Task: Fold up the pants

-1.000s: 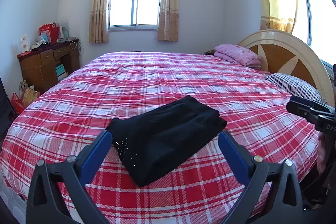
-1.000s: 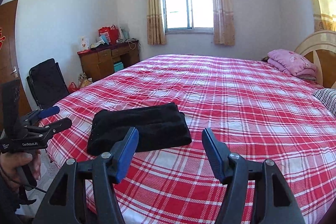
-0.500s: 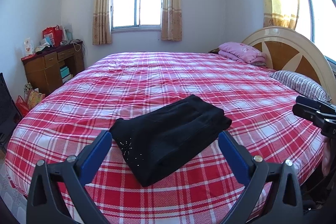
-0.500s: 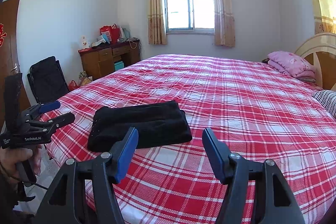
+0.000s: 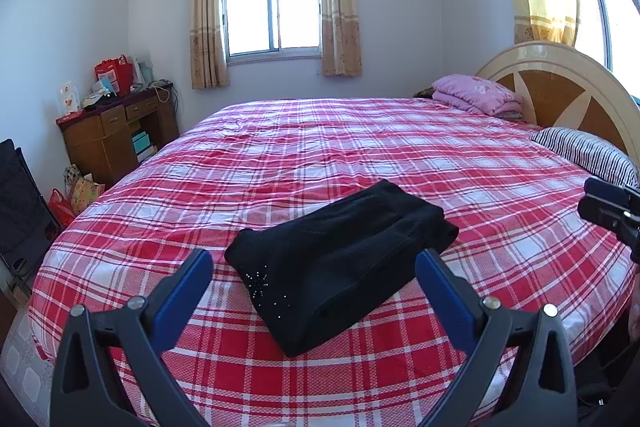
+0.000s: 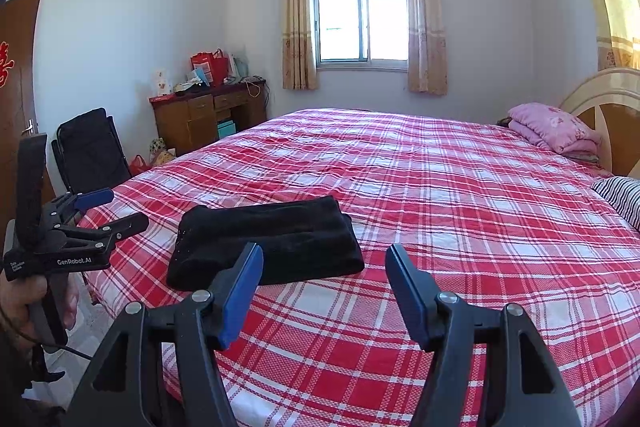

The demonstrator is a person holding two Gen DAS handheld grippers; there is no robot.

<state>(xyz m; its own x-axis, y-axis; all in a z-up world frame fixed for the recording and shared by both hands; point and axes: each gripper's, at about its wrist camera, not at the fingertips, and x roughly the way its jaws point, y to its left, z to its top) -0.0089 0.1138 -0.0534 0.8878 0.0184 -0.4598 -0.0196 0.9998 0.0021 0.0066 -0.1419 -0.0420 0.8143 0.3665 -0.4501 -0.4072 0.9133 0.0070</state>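
Left wrist view: the left tongs (image 5: 310,269) stood wide open and held nothing, clear of the black pants (image 5: 340,259), which lay in a compact folded bundle on the red plaid bed (image 5: 360,147) near its closest edge. Right wrist view: the right tongs (image 6: 324,271) were likewise spread and empty, just right of the pants (image 6: 266,241). Folding looked finished; any last tidying would best be a light press along the edges without dragging the layers.

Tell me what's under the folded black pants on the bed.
The black pants lie on the red plaid bedspread, which shows all around them. Whatever lies directly beneath the bundle is covered and cannot be seen.
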